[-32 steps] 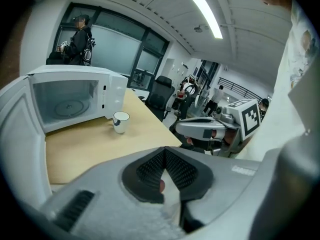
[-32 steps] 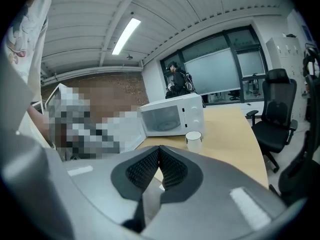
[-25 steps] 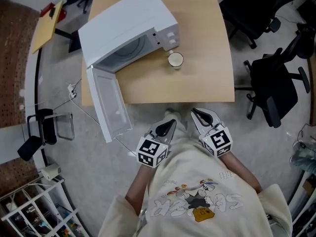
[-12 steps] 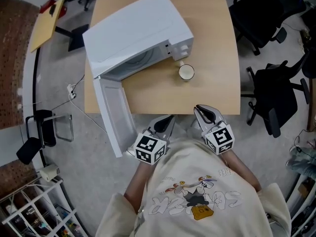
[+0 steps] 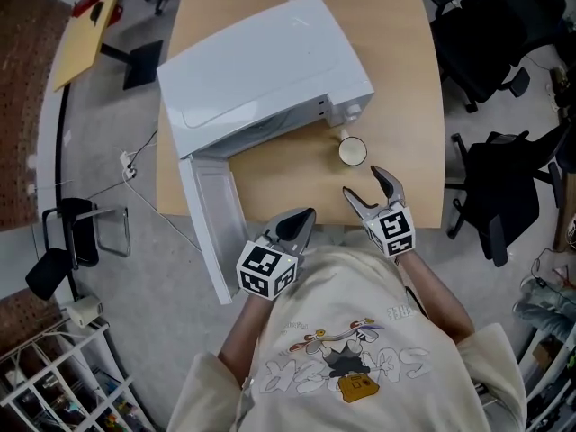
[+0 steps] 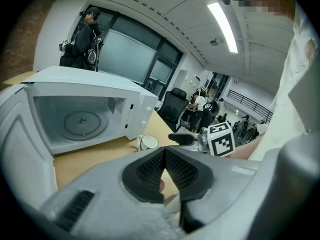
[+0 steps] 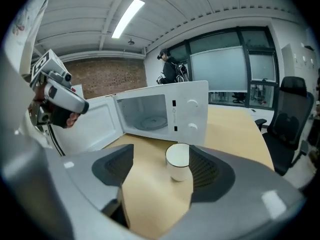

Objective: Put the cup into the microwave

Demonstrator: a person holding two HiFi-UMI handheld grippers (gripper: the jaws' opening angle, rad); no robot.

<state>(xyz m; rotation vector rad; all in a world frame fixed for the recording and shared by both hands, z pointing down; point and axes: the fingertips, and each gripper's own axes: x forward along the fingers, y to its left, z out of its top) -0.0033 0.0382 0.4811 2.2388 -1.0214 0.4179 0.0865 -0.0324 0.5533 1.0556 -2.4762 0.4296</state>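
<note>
A white cup (image 5: 352, 151) stands upright on the wooden table (image 5: 396, 88), just in front of the white microwave's (image 5: 261, 70) control panel. The microwave door (image 5: 211, 228) hangs open past the table's front-left edge, and the cavity with its glass turntable (image 6: 82, 120) is empty. My right gripper (image 5: 361, 181) is over the table's front edge, a little short of the cup; its jaws are opening. In the right gripper view the cup (image 7: 178, 160) stands ahead between the fingers (image 7: 206, 170), untouched. My left gripper (image 5: 309, 214) is shut and holds nothing, near the table's front edge.
Black office chairs (image 5: 504, 187) stand to the right of the table. A metal-frame stand (image 5: 90, 232) and a cable lie on the floor at the left, beside the open door. A wire rack (image 5: 54, 385) is at the bottom left. A person (image 6: 87, 34) stands by the far windows.
Both grippers have moved forward from in front of the body toward the table edge. The right gripper's jaws, shut before, now stand apart, close to the cup.
</note>
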